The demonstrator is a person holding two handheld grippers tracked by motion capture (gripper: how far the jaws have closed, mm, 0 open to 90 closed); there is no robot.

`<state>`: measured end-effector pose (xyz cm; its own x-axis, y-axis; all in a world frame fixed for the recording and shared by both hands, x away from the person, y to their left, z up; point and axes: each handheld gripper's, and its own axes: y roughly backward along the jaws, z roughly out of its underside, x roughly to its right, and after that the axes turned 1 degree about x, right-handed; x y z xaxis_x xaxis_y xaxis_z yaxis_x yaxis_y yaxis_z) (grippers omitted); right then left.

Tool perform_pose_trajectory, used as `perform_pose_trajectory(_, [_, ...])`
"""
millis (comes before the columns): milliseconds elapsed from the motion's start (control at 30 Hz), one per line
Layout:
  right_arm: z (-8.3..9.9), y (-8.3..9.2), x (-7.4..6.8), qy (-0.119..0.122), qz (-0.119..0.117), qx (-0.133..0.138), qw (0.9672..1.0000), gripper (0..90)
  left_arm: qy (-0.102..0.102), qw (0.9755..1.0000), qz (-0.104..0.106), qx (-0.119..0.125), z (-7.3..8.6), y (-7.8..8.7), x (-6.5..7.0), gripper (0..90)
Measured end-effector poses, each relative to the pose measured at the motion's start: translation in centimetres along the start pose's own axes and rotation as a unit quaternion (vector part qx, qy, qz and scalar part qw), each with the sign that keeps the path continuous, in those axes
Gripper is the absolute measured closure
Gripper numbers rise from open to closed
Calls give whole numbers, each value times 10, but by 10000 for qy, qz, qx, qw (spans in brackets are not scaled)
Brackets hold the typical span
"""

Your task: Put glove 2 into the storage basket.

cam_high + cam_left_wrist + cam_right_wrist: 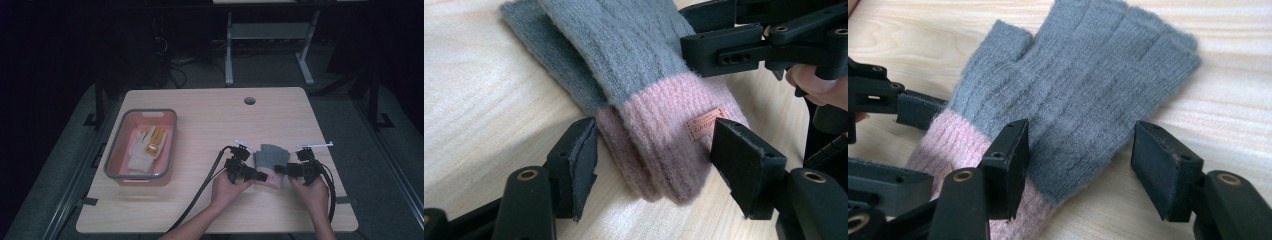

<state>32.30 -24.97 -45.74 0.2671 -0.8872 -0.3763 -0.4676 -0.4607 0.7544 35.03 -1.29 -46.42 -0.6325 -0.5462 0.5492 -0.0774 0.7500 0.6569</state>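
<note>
A pair of grey knitted fingerless gloves [270, 159] with pink cuffs lies stacked flat on the wooden table, front right of centre. My left gripper [260, 176] comes in from the left at the cuff end. In the left gripper view its jaws [654, 160] stand on either side of the pink cuff [659, 125], which bears a small tan label [704, 123], and the pads do not press on it. My right gripper [280, 170] comes in from the right. Its jaws [1080, 165] are open around the grey glove's [1088, 95] side edge, one jaw over the knit and the other over bare wood.
A pink bin with a grey rim [170, 145] stands at the table's left and holds a white glove and a yellow one [145, 147]. A round cable hole [249, 100] sits near the far edge. Black cables trail back from both grippers toward the front edge.
</note>
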Motion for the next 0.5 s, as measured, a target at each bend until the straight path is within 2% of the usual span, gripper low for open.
perform_pose_trajectory(67, [1,-1,2,-123,-65,1,9999,397,53,10000,34,0,0,0,-1,366])
perform_pose_trajectory(167, [2,-1,2,-183,-60,38,9998,402,65,10000,42,-11,-1,0,-1,368])
perform_pose_trajectory(333, [3,-2,-1,-194,-32,57,9998,433,62,10000,47,-36,-1,-1,-2,374])
perform_pose_trajectory(500, [4,-2,1,-302,-169,37,9994,491,212,9997,80,-10,-3,-1,-3,398])
